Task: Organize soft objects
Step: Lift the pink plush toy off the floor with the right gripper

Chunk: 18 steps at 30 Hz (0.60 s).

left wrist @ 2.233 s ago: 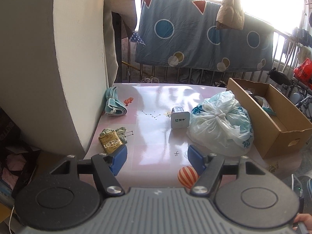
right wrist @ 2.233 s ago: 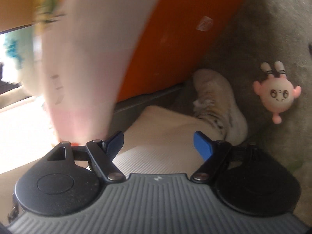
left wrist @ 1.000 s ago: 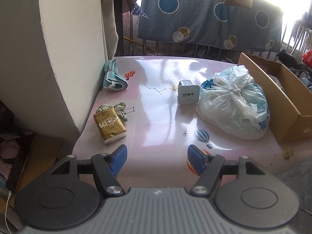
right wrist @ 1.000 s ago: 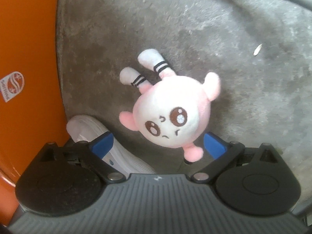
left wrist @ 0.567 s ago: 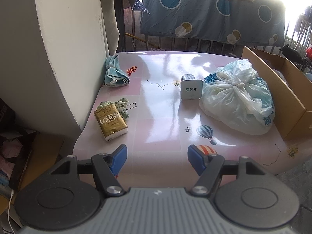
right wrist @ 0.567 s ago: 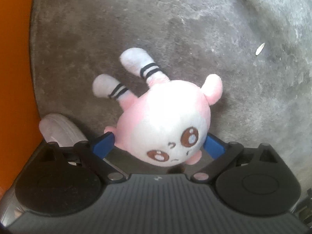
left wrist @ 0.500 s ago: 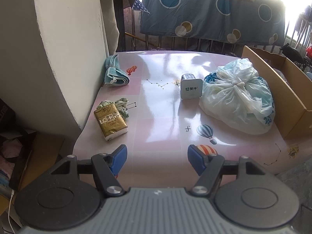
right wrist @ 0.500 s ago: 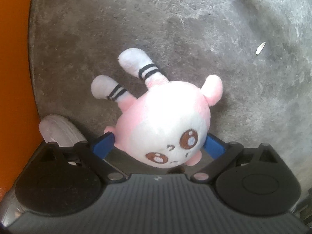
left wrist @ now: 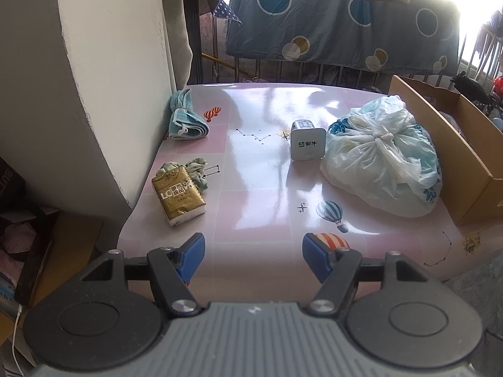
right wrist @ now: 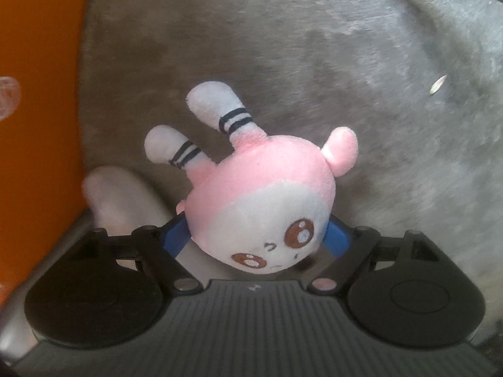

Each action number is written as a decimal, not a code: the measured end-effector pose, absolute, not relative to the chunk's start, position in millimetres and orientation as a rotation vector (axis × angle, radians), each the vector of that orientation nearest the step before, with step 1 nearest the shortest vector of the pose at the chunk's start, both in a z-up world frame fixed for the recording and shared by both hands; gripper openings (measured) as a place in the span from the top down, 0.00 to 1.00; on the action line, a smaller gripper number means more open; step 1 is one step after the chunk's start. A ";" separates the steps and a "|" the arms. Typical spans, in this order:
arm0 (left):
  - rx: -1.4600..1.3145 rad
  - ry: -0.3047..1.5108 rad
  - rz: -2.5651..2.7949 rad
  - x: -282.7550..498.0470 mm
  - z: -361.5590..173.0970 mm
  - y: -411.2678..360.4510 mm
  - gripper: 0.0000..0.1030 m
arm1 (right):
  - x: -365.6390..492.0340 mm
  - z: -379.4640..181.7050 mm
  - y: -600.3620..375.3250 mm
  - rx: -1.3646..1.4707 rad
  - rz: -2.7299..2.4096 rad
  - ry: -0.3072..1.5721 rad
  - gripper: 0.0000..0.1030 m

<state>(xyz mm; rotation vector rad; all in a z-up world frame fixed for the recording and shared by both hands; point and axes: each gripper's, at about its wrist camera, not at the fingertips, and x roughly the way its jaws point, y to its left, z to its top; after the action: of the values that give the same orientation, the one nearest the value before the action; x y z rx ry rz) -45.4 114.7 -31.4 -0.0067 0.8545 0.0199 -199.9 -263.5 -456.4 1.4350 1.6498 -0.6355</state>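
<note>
1. Since the earlier right-wrist frame, the pink plush toy (right wrist: 261,207) sits deeper between the fingers of the right gripper (right wrist: 256,238), whose jaws have just been closing around it; the floor behind shows motion blur.
2. Right wrist view: both blue pads (right wrist: 176,235) press the round body on its two sides, pinching the plush toy. The striped ears point up and left, away from the gripper, so the long axis runs roughly along the fingers. A white shoe (right wrist: 119,201) lies just beside the left finger, next to an orange surface (right wrist: 37,125).
3. Left wrist view: the left gripper (left wrist: 253,259) hangs spread and empty above the near edge of the pink table (left wrist: 257,194).
4. Destination relation, as a judgement: the cardboard box (left wrist: 452,144) at the table's right edge is the likely target. The right hand already holds the toy, so it should carry it there.
</note>
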 end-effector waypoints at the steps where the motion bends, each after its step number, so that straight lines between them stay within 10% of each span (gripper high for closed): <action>1: -0.010 0.853 0.018 -45.9 -31.3 115.1 0.32 | -197.7 -450.0 -265.1 1.480 -0.593 1.613 0.17; 18: -0.014 0.826 -0.007 -61.8 -20.9 110.5 0.32 | -112.0 -317.3 -239.7 1.340 0.357 1.228 0.14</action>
<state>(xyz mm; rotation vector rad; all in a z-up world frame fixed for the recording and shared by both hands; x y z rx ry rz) -61.8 110.5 -20.9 -0.0142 0.8265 -0.0067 -112.0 -239.7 -317.3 1.3398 1.2276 0.3574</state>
